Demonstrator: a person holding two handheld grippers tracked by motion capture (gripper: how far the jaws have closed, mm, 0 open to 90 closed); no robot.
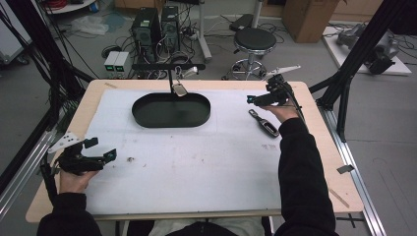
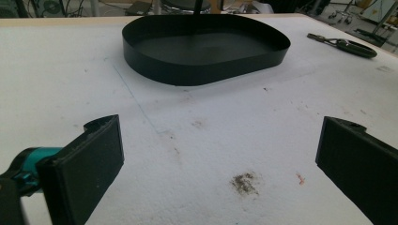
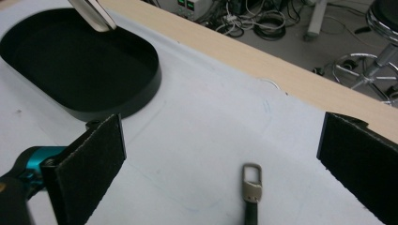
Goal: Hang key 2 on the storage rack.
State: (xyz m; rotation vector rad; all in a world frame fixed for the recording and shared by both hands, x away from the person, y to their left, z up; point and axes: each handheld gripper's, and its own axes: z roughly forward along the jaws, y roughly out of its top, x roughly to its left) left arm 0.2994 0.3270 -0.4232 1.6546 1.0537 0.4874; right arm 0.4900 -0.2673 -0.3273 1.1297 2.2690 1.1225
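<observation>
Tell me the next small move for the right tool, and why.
Probably lower the right tool straight onto the key fob and close. Its jaws stand wide open above the white mat, and in the right gripper view the fob lies between them, untouched. The black tray sits off to the side, so the way down looks free.

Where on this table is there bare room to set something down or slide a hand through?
The widest free patch is the white mat between the black tray and the near edge, bordered by the left gripper and the right sleeve. The strip between tray and key fob is open. It is tightest around the fob under the right gripper.
</observation>
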